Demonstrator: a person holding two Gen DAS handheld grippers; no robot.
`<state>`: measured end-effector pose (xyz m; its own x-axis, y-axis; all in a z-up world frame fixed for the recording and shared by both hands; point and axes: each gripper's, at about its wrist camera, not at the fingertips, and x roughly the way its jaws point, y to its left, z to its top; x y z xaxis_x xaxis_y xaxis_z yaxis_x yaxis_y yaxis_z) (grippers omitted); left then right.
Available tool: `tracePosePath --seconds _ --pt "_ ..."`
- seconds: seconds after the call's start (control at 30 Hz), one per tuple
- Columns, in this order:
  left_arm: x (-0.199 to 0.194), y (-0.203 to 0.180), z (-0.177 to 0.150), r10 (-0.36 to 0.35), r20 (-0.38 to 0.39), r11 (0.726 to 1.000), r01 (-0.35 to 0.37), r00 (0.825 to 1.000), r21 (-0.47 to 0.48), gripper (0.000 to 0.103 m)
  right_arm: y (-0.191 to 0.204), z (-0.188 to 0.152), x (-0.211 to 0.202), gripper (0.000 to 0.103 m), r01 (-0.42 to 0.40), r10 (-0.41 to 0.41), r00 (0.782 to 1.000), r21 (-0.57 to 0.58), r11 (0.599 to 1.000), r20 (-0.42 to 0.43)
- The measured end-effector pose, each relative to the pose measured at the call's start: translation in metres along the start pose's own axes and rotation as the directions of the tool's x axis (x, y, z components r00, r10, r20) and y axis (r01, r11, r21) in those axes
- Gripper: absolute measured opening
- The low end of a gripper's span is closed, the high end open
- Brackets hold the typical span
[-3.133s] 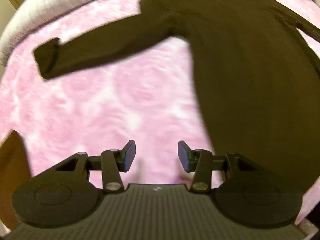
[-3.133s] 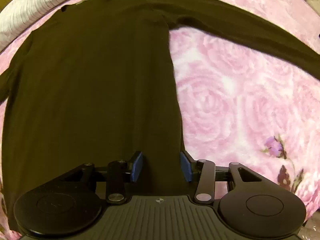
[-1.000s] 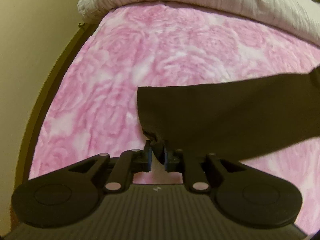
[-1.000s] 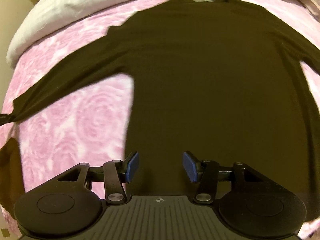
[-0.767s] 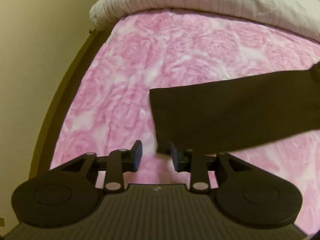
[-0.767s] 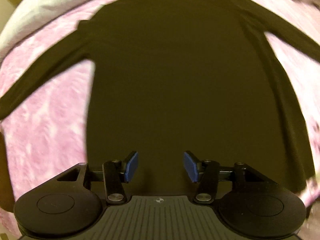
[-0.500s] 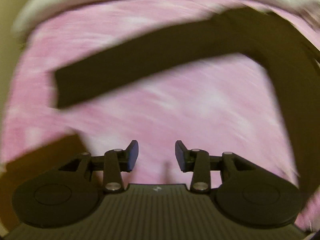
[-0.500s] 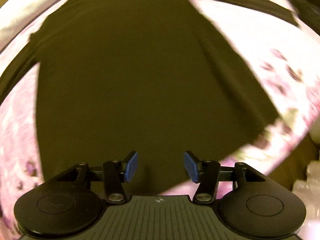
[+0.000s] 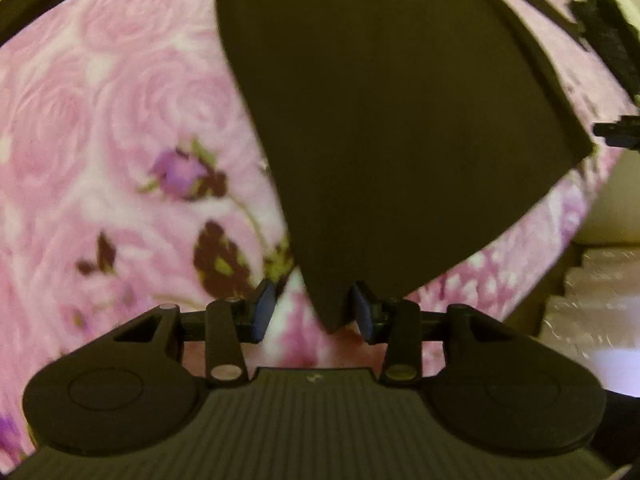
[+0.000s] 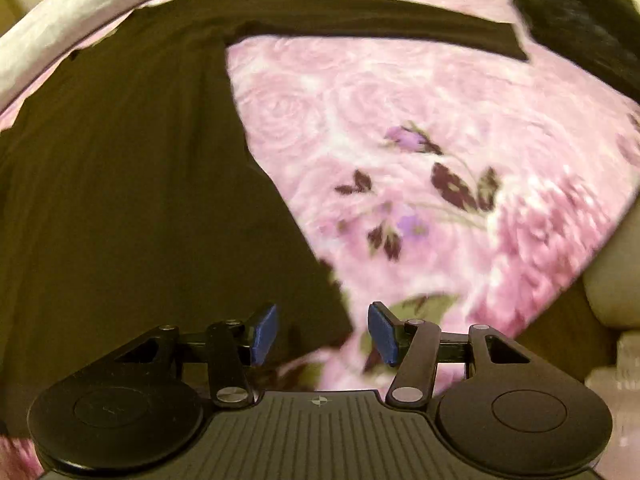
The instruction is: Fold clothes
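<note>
We hold the left tongs released, one bottom corner of the dark long-sleeved shirt lying between their parted blue pads. Our right tongs gape empty over the opposite corner. The shirt lies flat on the pink rose bedspread.

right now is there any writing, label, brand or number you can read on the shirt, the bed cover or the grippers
None can be read.
Dark shirt: no print or tag in view.
Pink flowered bed cover: roses and leaves only, no words.
Left gripper: a small pale mark on its ribbed body, too small and blurred to read.
Right gripper: a small round crosshair sign on its body, no letters or numbers.
</note>
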<state>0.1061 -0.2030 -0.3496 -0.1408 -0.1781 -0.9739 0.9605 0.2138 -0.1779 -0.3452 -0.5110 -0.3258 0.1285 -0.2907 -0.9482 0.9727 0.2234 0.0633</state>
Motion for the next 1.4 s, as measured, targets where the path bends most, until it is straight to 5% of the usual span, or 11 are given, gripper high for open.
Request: tracePosePath --seconds 0.07,0.13,0.17,0.27,0.37,0.57,0.7,0.77,1.1,1.4 --pt "0.001 -0.007 0.000 0.033 -0.001 0.999 -0.033 0.999 -0.024 0.036 -0.009 0.003 0.015 0.046 -0.047 0.046 0.998 -0.024 0.999 -0.038" --pt "0.002 -0.012 0.003 0.037 -0.004 0.998 -0.038 0.999 -0.049 0.028 -0.015 0.004 0.030 0.019 -0.086 0.084 0.993 -0.032 0.996 -0.080" --pt "0.002 -0.016 0.004 0.039 -0.008 0.998 -0.039 0.999 -0.045 0.014 -0.016 0.004 0.033 0.012 -0.100 0.096 0.991 -0.036 0.994 -0.094" --pt "-0.004 -0.025 0.004 0.046 -0.012 0.999 -0.046 0.999 -0.024 0.004 -0.018 0.005 0.031 0.006 -0.086 0.076 0.991 -0.091 0.992 -0.110" --pt "-0.014 -0.030 0.001 0.043 -0.007 0.999 -0.043 0.999 -0.006 0.003 -0.043 0.007 0.015 0.006 -0.017 0.010 0.996 -0.082 0.996 -0.084" --pt "-0.009 -0.027 -0.005 0.021 -0.040 1.000 -0.022 0.999 -0.016 0.004 -0.045 0.007 0.024 0.008 -0.030 0.022 0.992 -0.064 0.998 -0.126" --pt "-0.020 -0.025 -0.006 0.034 -0.069 0.999 -0.034 0.997 -0.006 0.008 -0.024 0.014 0.020 0.032 0.100 -0.112 0.986 -0.095 0.990 -0.123" --pt "-0.036 -0.021 -0.007 0.046 -0.056 0.999 -0.047 0.997 -0.016 0.009 -0.012 0.018 0.002 0.037 0.088 -0.097 0.991 -0.101 0.991 -0.089" --pt "-0.129 -0.006 0.024 0.139 0.082 0.987 -0.131 0.987 -0.091 0.046 0.064 0.036 -0.090 0.056 -0.066 0.059 0.997 -0.179 0.982 -0.044" --pt "-0.192 0.011 0.067 0.230 0.210 0.967 -0.199 0.950 -0.159 0.079 0.123 0.048 -0.150 0.062 -0.014 0.009 1.000 -0.319 0.948 -0.015"
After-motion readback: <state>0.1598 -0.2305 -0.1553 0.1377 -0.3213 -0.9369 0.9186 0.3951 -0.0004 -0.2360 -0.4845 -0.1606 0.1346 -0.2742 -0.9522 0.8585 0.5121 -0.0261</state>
